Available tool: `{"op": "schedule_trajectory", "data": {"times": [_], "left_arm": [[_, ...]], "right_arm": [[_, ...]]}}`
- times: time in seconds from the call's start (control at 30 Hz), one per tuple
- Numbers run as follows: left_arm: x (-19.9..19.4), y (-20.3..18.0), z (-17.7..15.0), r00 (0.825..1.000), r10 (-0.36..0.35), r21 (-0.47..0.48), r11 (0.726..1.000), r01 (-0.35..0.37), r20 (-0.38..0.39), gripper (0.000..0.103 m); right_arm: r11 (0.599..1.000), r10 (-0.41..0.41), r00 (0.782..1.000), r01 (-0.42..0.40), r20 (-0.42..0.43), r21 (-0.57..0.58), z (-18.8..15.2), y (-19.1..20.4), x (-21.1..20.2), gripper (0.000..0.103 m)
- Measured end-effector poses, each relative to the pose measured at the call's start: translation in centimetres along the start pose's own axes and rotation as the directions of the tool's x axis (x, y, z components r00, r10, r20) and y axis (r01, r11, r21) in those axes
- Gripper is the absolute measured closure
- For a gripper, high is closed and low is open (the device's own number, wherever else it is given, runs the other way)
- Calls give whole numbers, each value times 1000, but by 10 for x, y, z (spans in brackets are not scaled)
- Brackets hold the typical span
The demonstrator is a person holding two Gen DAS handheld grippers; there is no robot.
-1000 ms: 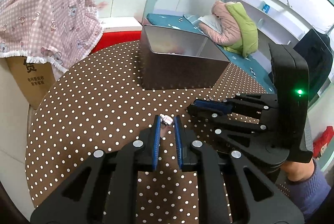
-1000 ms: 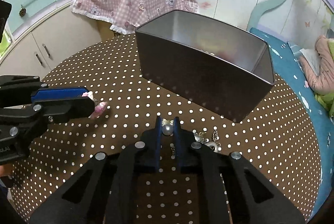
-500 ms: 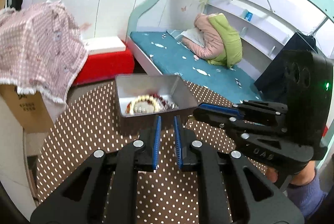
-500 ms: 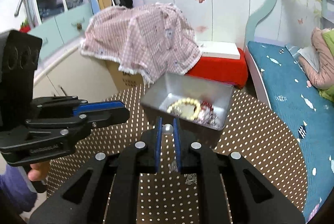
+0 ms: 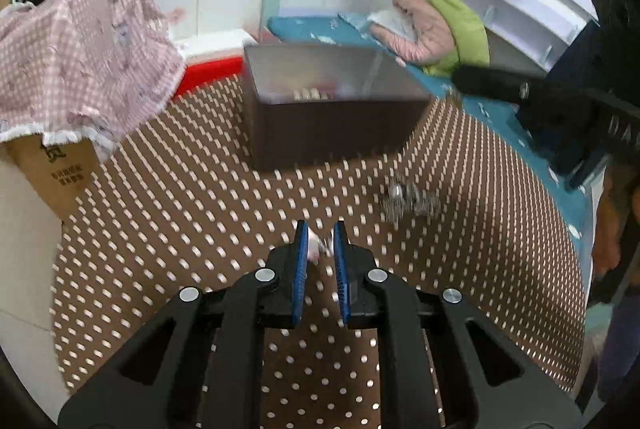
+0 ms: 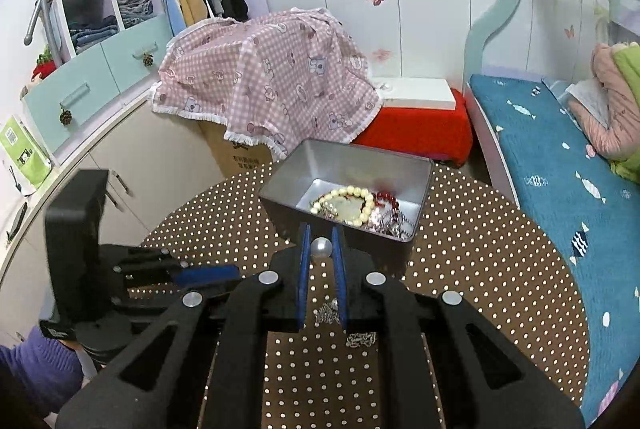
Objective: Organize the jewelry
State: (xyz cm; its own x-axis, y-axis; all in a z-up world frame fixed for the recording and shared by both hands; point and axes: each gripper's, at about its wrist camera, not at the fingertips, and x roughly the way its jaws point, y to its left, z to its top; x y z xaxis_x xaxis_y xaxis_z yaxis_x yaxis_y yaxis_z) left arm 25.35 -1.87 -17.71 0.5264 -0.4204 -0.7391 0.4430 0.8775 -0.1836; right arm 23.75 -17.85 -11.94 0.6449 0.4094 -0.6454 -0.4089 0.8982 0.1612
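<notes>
Left wrist view: the left gripper (image 5: 320, 243) sits low over the dotted tablecloth (image 5: 180, 213), jaws narrow around a small pink-and-white piece (image 5: 317, 248), though blur hides any contact. Right wrist view: the right gripper (image 6: 321, 249) clamps a pearl piece (image 6: 321, 248) just short of the metal tin (image 6: 280, 195), which holds a bead bracelet (image 6: 344, 204).
</notes>
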Motion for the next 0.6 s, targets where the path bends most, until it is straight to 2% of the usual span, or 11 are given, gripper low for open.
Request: {"op": "schedule_trajectory", "data": {"times": [0.03, 0.1, 0.17, 0.4, 0.53, 0.57, 0.6], "left_arm": [[4, -2, -4, 1000, 16, 15, 1000, -16, -7, 87], [8, -4, -7, 999, 34, 20, 999, -34, -9, 62], [10, -5, -8, 1000, 19, 12, 1000, -19, -3, 55], [23, -5, -2, 998, 48, 17, 999, -47, -31, 56], [31, -12, 4, 996, 73, 59, 996, -71, -42, 56], [32, -14, 5, 996, 83, 66, 995, -80, -44, 60], [32, -15, 5, 994, 100, 76, 992, -97, -44, 68]], "right_arm": [[1000, 5, 1000, -5, -8, 2, -2, 0, 2, 93], [1000, 9, 1000, -9, -15, 1, -4, 1, 4, 93], [1000, 13, 1000, -13, -19, 4, -5, 1, 6, 93], [1000, 20, 999, -19, -27, 9, -8, 0, 8, 93], [1000, 20, 999, -20, -31, 11, -8, 0, 9, 93], [1000, 20, 999, -20, -30, 12, -8, -1, 9, 93], [1000, 20, 999, -19, -29, 13, -8, -1, 9, 93]]}}
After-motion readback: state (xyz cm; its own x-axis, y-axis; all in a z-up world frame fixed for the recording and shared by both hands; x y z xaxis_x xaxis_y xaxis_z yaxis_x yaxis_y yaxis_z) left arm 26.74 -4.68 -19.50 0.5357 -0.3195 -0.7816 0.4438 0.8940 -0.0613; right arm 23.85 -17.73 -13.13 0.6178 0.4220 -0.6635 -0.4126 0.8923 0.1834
